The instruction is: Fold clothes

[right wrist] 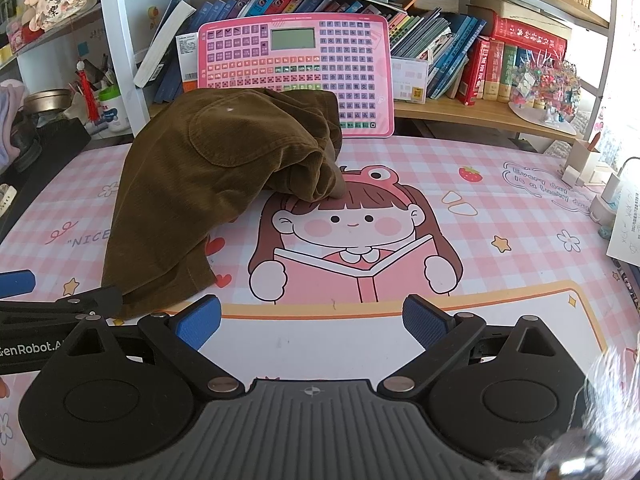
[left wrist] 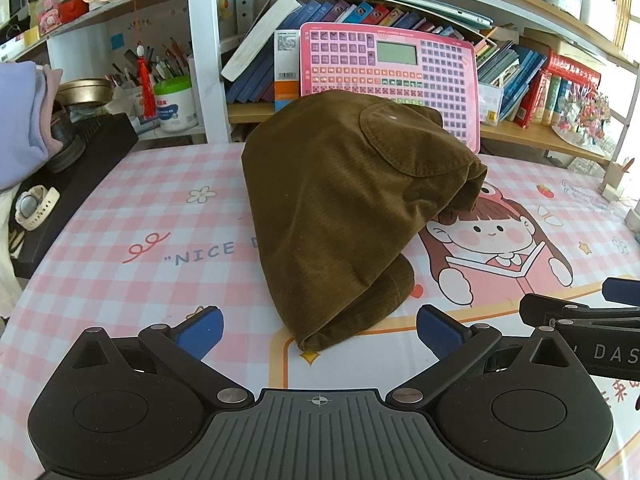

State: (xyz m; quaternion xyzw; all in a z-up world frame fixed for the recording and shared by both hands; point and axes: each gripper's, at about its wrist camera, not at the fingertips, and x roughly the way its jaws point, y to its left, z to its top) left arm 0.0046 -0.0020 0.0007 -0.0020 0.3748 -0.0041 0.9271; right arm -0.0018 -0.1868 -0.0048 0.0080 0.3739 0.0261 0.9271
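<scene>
A brown corduroy garment [left wrist: 344, 208] lies in a folded bundle on the pink checked desk mat [left wrist: 140, 208], a rounded pocket flap facing up. In the right wrist view the same garment [right wrist: 208, 184] sits left of centre. My left gripper [left wrist: 320, 332] is open just in front of the bundle's near end, blue fingertips [left wrist: 202, 334] either side, nothing between them. My right gripper [right wrist: 312, 320] is open over bare mat [right wrist: 500, 208], to the right of the bundle's near corner. Each gripper shows at the edge of the other's view.
A pink toy keyboard [left wrist: 392, 76] leans against shelved books [left wrist: 532, 80] behind the garment. At the left, a black tray [left wrist: 72, 176] holds a white watch [left wrist: 34, 206]; lilac clothes [left wrist: 20, 120] are stacked there. A pen pot [left wrist: 174, 102] stands behind.
</scene>
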